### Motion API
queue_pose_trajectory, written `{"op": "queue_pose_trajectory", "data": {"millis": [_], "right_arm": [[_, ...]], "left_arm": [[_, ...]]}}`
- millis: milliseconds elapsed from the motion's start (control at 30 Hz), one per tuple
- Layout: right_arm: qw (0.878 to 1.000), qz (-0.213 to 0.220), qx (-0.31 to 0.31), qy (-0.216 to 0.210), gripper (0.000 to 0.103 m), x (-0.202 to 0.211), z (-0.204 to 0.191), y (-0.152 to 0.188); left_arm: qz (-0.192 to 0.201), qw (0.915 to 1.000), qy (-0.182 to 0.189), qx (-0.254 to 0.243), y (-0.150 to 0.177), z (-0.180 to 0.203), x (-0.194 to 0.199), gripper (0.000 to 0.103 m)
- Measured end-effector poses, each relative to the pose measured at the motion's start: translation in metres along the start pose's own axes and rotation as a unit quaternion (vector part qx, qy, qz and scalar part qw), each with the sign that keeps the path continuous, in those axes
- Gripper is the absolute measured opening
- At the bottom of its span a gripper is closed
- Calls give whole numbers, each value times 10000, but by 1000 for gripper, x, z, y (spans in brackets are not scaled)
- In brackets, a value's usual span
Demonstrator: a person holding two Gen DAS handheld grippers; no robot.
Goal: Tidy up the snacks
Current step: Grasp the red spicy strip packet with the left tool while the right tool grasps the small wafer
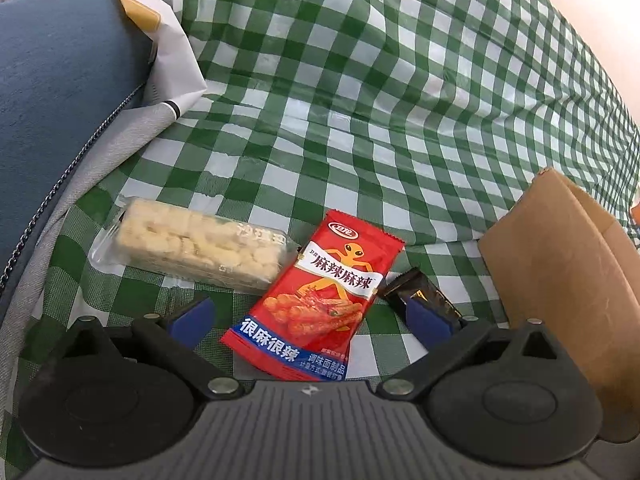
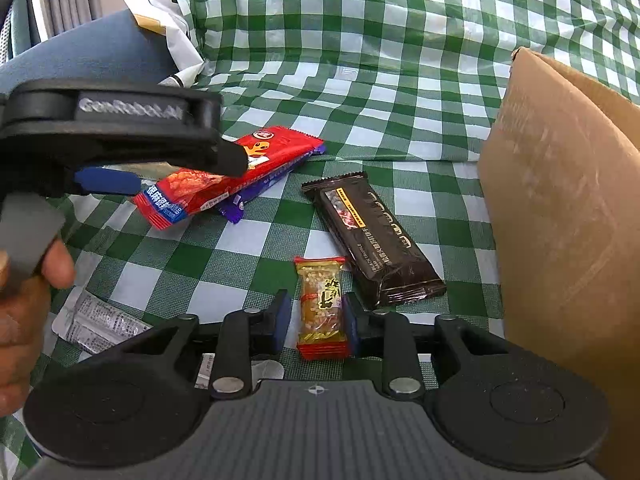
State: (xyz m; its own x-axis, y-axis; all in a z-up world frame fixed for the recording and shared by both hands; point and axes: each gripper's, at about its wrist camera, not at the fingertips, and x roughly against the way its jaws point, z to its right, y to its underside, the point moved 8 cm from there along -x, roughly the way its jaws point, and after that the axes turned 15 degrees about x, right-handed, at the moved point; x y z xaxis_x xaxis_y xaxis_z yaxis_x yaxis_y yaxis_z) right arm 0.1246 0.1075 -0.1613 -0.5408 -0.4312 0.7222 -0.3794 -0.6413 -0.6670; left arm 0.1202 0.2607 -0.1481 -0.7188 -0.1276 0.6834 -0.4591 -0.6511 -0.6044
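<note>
My left gripper [image 1: 310, 320] hovers low with its jaws wide open. A red spicy-snack packet [image 1: 320, 300] lies flat on the green checked cloth [image 1: 360, 100] between its blue pads, untouched. A pale puffed bar in clear wrap [image 1: 196, 248] lies to the left, and a dark wrapper [image 1: 420, 292] sits by the right pad. My right gripper [image 2: 316, 320] is shut on a small yellow-and-red candy packet [image 2: 322, 308] lying on the cloth. Just right of it lies a dark chocolate bar [image 2: 376, 240]. The red packet [image 2: 224, 176] shows farther left, under the left gripper's fingers [image 2: 120, 136].
An open cardboard box [image 2: 560, 200] stands at the right, close to both grippers. A purple wrapper [image 2: 236, 208] pokes out from under the red packet and a silvery wrapper [image 2: 96, 320] lies near a hand [image 2: 24, 300]. A white bag [image 2: 160, 20] and a blue-clad leg [image 1: 60, 80] are at the left.
</note>
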Motion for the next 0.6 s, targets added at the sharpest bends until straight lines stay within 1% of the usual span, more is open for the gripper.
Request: {"op": "queue_pose_trajectory", "data": {"millis": [33,67,100,133,200,267,333,400,433,467,600], "right_arm": [[10000,-1,-10,-5,23,0,0,0],[10000,-5,-28,-12,22,1,1,1],[10000,-5,-47,-13,22,1,1,1],[10000,2,-66,-20,22,2,1,1],[9999,56,-92,-32,20,5,2,1],[9998,170,-109,-9,19,12,4,0],[9995,281,-119,-27,19,21,7,-1],[9993,344,-132,-61,19,29,8,1],[9992,363,-129,-96,18,34,9,2],[9992,372,-120,-114,19,38,8,3],[9991,334,-163,-197,19,58,4,15]], "left_arm": [[-8,10000,-29,-10,0,-1,-1,97],[-14,10000,-65,-36,1,-1,-1,88],[-26,9999,-125,-86,1,-3,-1,76],[-49,9998,-145,-129,2,-3,-1,73],[-42,9998,-107,-191,3,-3,2,56],[-18,9997,-97,-234,5,-3,8,52],[-53,9999,-16,-133,8,-4,15,48],[-125,9999,66,22,11,-7,24,39],[-144,9998,95,109,13,-9,29,31],[-178,9996,109,197,14,-12,35,3],[-265,9963,259,771,21,-27,60,2]]}}
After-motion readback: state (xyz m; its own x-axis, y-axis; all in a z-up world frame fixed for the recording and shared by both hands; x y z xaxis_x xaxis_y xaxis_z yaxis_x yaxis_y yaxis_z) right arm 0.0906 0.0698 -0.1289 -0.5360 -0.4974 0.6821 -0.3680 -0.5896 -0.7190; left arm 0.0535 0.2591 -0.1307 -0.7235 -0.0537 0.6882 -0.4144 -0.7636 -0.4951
